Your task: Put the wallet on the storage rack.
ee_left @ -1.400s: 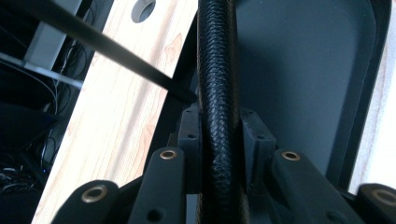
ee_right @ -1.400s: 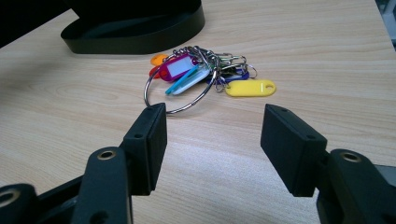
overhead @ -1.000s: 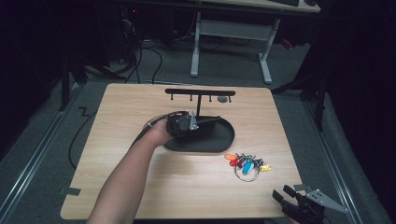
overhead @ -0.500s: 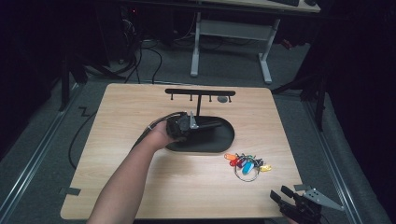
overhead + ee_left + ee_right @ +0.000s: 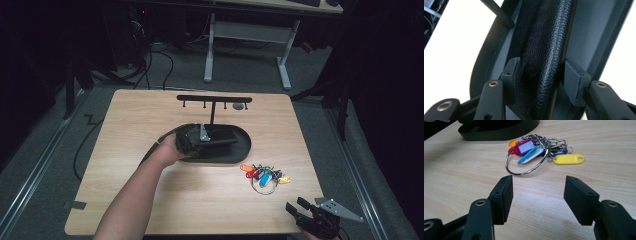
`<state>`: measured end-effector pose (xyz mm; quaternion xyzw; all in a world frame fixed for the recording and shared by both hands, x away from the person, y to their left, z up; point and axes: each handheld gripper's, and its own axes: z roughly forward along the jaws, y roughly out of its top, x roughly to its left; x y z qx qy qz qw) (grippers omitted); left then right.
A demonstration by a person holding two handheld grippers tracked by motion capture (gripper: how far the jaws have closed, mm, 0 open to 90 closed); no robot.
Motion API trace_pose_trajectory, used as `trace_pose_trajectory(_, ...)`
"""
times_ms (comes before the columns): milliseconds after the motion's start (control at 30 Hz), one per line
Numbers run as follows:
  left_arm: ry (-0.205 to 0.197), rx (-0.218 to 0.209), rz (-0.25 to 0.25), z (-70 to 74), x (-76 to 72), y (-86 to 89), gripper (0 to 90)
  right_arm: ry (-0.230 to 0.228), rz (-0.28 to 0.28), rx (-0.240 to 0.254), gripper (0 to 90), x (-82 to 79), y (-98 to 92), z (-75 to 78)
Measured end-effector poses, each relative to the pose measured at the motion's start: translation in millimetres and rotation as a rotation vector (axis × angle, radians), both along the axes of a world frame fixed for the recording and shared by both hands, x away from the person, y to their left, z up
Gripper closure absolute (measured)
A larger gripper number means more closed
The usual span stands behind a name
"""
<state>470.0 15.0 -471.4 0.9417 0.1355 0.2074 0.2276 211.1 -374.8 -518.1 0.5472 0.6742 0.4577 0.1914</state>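
A black leather wallet (image 5: 544, 37) lies lengthwise in a black oval tray (image 5: 586, 30) at the table's middle. My left gripper (image 5: 539, 70) straddles the wallet; its jaws have just been opening, and the pads now flank the wallet without squeezing it. In the high view the left gripper (image 5: 215, 137) reaches over the tray (image 5: 242, 152) from its left end. A bunch of coloured key tags on a metal ring (image 5: 534, 150) lies on the bare wood just ahead of my right gripper (image 5: 537, 187), which stands open and empty. The right gripper (image 5: 295, 204) hovers at the table's front right edge, near the tags (image 5: 264, 176).
A black T-shaped rack with hooks (image 5: 214, 99) rises from the tray's far side, with a small grey item (image 5: 238, 106) hanging at its right end. Its post (image 5: 497, 11) stands near the wallet's far left. A yellow tag (image 5: 569, 159) sticks out of the bunch.
The left gripper has sunk slightly toward the tray with the wallet. The right gripper and the key tags have stayed where they were.
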Motion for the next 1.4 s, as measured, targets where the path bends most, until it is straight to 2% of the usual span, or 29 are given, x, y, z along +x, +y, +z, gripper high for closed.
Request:
trace_pose_trajectory(100,0.012,-0.011,0.005,0.3,-2.4,3.6,51.0,0.005,0.002,0.007,40.9,1.9,1.2,-0.3)
trace_pose_trajectory(200,0.018,-0.070,0.026,3.0,-3.6,8.5,53.5,0.005,0.007,0.007,40.9,4.4,2.7,-0.4)
trace_pose_trajectory(400,0.031,-0.115,0.049,7.4,-8.8,14.7,57.1,0.011,0.022,0.009,42.2,9.8,6.9,0.3)
trace_pose_trajectory(500,0.017,-0.138,0.056,11.5,-15.6,18.0,57.8,0.009,0.033,0.011,42.9,12.7,9.2,0.3)
trace_pose_trajectory(600,-0.005,-0.174,0.068,14.5,-25.7,24.0,57.5,0.010,0.043,0.014,42.9,16.5,11.1,0.1)
trace_pose_trajectory(700,-0.007,-0.207,0.086,16.9,-35.0,32.2,57.7,-0.001,0.060,0.003,43.4,20.0,13.0,1.4)
trace_pose_trajectory(833,-0.060,-0.213,0.105,16.1,-52.5,42.0,56.8,0.001,0.068,0.003,44.4,22.5,14.6,2.5)
trace_pose_trajectory(900,-0.062,-0.239,0.126,14.2,-62.1,48.6,55.4,0.002,0.072,0.007,47.0,22.8,14.7,3.0)
trace_pose_trajectory(1000,-0.060,-0.268,0.128,6.2,-76.7,60.3,53.8,0.002,0.076,0.017,49.5,24.6,14.8,4.3)
trace_pose_trajectory(1033,-0.058,-0.279,0.133,2.4,-80.8,64.4,53.5,-0.001,0.080,0.017,50.3,25.3,15.1,4.7)
trace_pose_trajectory(1100,-0.027,-0.299,0.151,-5.2,-87.5,72.4,53.4,-0.002,0.086,0.015,50.9,26.2,16.8,5.3)
trace_pose_trajectory(1300,0.011,-0.338,0.203,-24.3,-105.0,92.2,52.8,0.005,0.092,0.006,51.3,27.8,20.3,4.5)
trace_pose_trajectory(1400,0.055,-0.374,0.240,-31.1,-111.7,102.4,50.2,0.006,0.088,0.005,51.2,27.7,20.2,4.2)
